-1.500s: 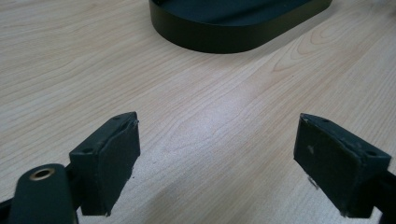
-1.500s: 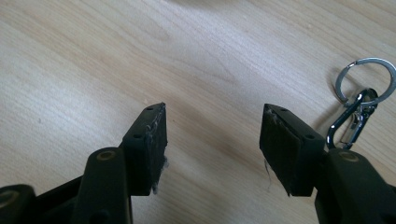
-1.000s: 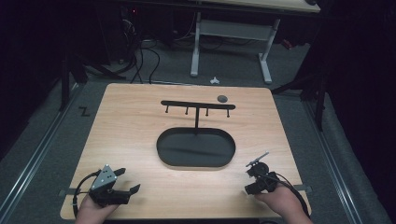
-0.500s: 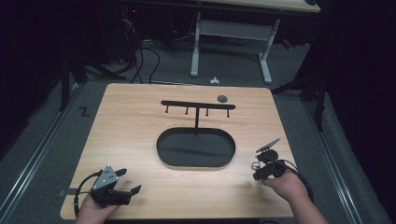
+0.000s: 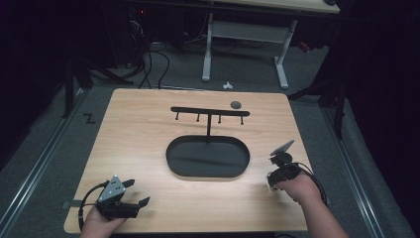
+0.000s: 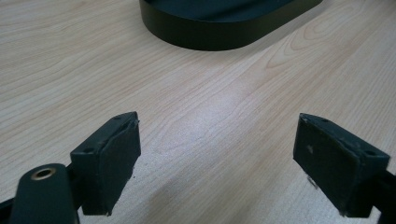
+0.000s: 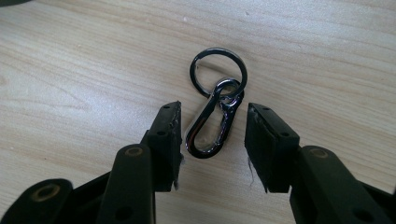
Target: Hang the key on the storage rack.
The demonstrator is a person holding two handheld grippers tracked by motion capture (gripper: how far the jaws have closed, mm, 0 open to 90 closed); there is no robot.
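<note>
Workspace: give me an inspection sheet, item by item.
Surface: light wooden table.
Job's things: black oval tray with a black hook rack rising at its far rim; shiny metal carabiner on a key ring, flat on the wood.
Clutter: small grey disc near the far edge.
Grippers: left gripper open, empty; right gripper open, jaws either side of the carabiner.
Cables: one trails from each gripper.
Surroundings: dark floor, white desk frame.

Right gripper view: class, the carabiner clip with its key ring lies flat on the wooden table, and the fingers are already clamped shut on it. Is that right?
Not quite. In the right gripper view the fingers are open, one on each side of the carabiner clip, not clamped on it. The clip and its key ring do lie flat on the wooden table.
</note>
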